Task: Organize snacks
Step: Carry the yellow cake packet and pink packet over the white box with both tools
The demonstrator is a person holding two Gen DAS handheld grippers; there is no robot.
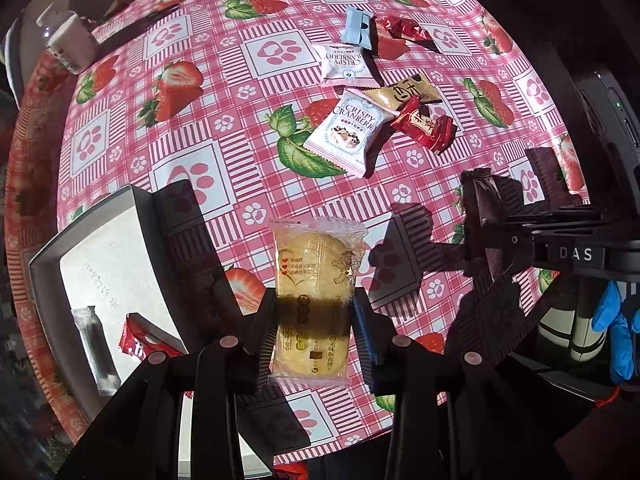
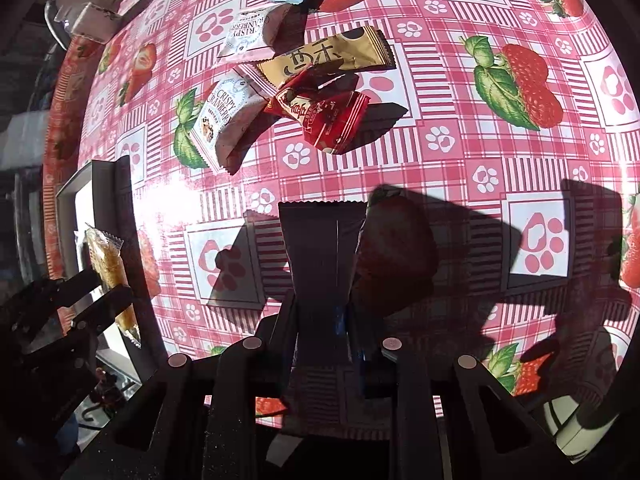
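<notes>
My left gripper [image 1: 314, 322] is shut on a clear-wrapped yellow cracker pack [image 1: 316, 272] and holds it above the table, just right of the grey box [image 1: 48, 248]. The box holds a clear-wrapped dark bar [image 1: 96, 350] and a red packet [image 1: 138, 344]. My right gripper [image 2: 322, 320] is shut on a dark snack packet [image 2: 320, 248], seen in shadow. It also shows in the left wrist view [image 1: 480, 220]. Several loose snacks lie beyond: two Crispy Cranberry packs [image 1: 346, 132] [image 1: 346, 64], a gold bar [image 2: 328, 56], red packets [image 2: 324, 116] and a blue one [image 1: 356, 26].
A white cup [image 1: 72, 42] stands at the table's far left edge. The strawberry-print tablecloth [image 1: 224, 128] covers the round table. A blue-gloved hand [image 1: 618, 332] holds the right gripper at the right.
</notes>
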